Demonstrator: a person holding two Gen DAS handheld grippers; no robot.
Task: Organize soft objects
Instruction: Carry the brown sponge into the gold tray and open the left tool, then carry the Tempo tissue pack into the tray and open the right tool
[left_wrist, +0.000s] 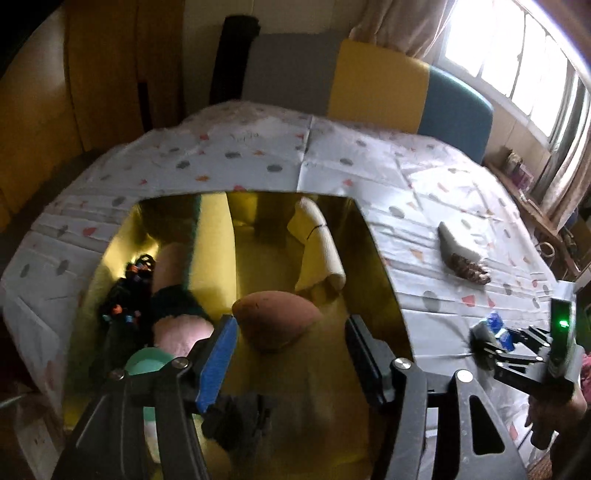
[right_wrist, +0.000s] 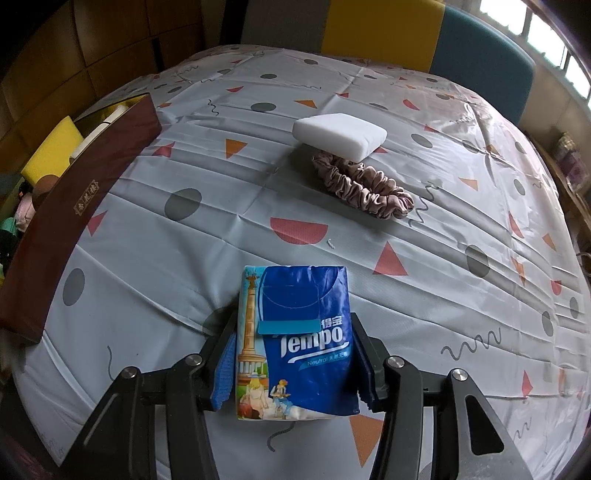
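The tissue pack (right_wrist: 295, 343) sat clamped in the right gripper (right_wrist: 295, 362), low over the table (right_wrist: 147, 258). It could slip out on the way to the box (right_wrist: 74, 184) at ten o'clock. The left gripper (left_wrist: 291, 347) gaped empty above the brown sponge (left_wrist: 275, 319). The scrunchie (right_wrist: 365, 184) and white sponge (right_wrist: 338, 134) waited at one o'clock.

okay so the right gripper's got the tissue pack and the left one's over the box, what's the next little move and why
Probably carry the tissue pack, clamped in the right gripper, left and over the box wall, then release it inside. The left gripper is open with nothing between its pads above the brown egg-shaped sponge already in the box, so clear it first. The white sponge and scrunchie can wait.
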